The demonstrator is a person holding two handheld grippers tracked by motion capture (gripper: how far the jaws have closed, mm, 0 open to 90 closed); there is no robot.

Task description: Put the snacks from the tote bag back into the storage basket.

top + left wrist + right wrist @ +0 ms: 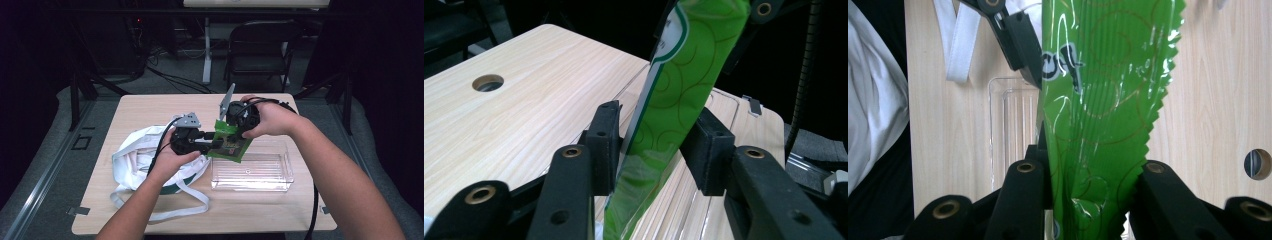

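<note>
green snack bag passed between my two grippers

my right gripper [235,131] has the shiny green snack bag with the zigzag edge [229,142] pinched at its top. in the right gripper view the two black jaws are pressed tight on the crinkly green bag [1098,130], with no gap left.

my left gripper [206,141] comes at the bag from the left side. in the left gripper view the bag [674,100] stands between the two jaws. the jaw on the left of that view is right against the bag, but i see a small gap beside the other pad, so this gripper is loose and does not squeeze.

the bag hangs in the air, up off the light wooden table [150,107]. it is above the left end of the clear plastic box [252,172], which sits on the table under my right hand [267,120].

the white cloth bag with long straps [137,160] lies on the table near my left hand [170,160], just beside the clear box.
</note>
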